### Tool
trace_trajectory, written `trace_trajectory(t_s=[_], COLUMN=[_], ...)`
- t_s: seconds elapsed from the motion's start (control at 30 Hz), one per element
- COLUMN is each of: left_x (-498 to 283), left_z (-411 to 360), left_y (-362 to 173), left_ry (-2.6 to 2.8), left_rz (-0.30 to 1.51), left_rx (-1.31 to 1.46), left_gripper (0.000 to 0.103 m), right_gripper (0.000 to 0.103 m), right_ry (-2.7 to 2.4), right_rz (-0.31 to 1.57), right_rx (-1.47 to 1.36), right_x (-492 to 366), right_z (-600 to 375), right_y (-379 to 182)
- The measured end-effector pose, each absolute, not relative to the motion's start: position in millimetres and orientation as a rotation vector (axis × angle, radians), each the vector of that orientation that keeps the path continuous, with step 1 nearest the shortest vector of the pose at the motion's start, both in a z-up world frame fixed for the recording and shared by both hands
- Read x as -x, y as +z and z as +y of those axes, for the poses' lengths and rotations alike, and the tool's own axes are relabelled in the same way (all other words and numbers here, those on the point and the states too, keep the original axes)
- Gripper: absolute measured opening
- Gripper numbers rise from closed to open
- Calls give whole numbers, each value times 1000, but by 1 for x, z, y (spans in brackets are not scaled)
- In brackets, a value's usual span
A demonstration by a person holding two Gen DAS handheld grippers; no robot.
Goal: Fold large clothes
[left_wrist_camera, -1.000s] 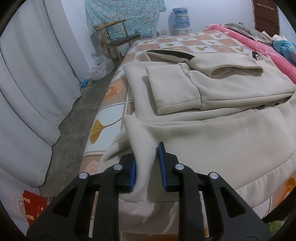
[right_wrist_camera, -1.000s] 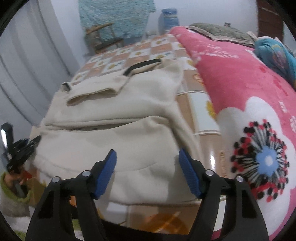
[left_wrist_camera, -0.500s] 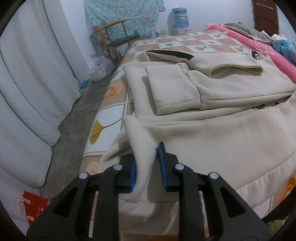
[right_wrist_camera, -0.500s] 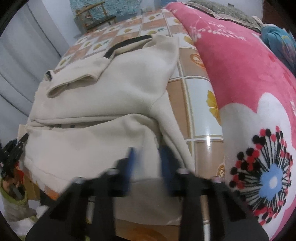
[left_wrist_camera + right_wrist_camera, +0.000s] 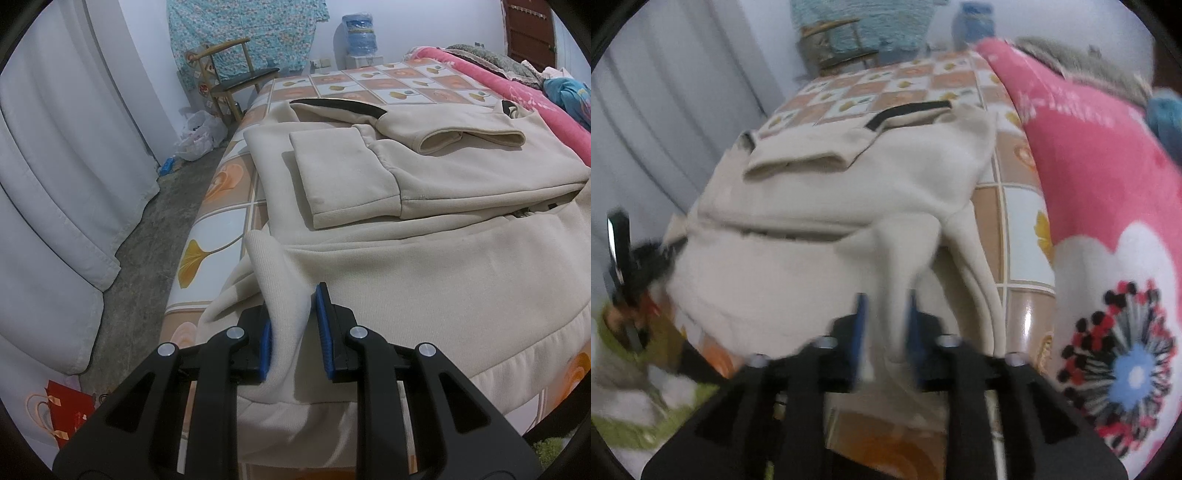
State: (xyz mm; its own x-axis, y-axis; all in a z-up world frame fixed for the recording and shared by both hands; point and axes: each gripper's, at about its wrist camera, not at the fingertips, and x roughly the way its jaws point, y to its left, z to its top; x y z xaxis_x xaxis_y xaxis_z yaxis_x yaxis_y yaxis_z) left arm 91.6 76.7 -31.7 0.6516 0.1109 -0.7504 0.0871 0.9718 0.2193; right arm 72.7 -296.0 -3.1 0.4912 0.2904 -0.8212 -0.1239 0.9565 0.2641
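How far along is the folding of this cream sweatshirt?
Done: both sleeves lie folded across the cream fleece sweatshirt. In hand: the left gripper pinches one hem corner; the right gripper, jaws opening, has the other corner between them. Left: lifting the hem over toward the collar.

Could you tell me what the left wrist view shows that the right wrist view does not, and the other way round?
Only the left wrist view shows the red paper bag on the floor and the left gripper pinching a ribbed hem corner. Only the right wrist view shows the flower print on the pink blanket and the right gripper, its jaws opening around a fold of cloth. Both show the beige sweatshirt on the tiled bed sheet, the wooden chair and the water bottle.
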Motion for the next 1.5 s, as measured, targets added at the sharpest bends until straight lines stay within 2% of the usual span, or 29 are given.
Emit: trace_trajectory(t_s=[0.13,0.37,0.4,0.43,0.57,1.5], left_x=[-92,-93,-93,-94,-95,-97], left_z=[77,76,75,76,75,75], left_y=[-32,-32,-32,-32,-31,-31], left_ry=[16,21,23,24,30,35], left_rz=[862,869,871,872,880,883], left_rx=[-244,-250,-249,-248,-250,-257], left_gripper=[20,20,20,20,20,20], right_gripper=[47,47,42,33,27,27], right_ry=[261,233,221,209,183,122], right_rz=[1099,1115,1113,1111,1102,1117], right_rx=[-273,-264,-238,-202,-144,-89], right_x=[-90,-103,-104,-103,-101,-102], right_z=[-304,-297,-293,-287,-280,-272], right_y=[-20,-22,-22,-22,-20,-24])
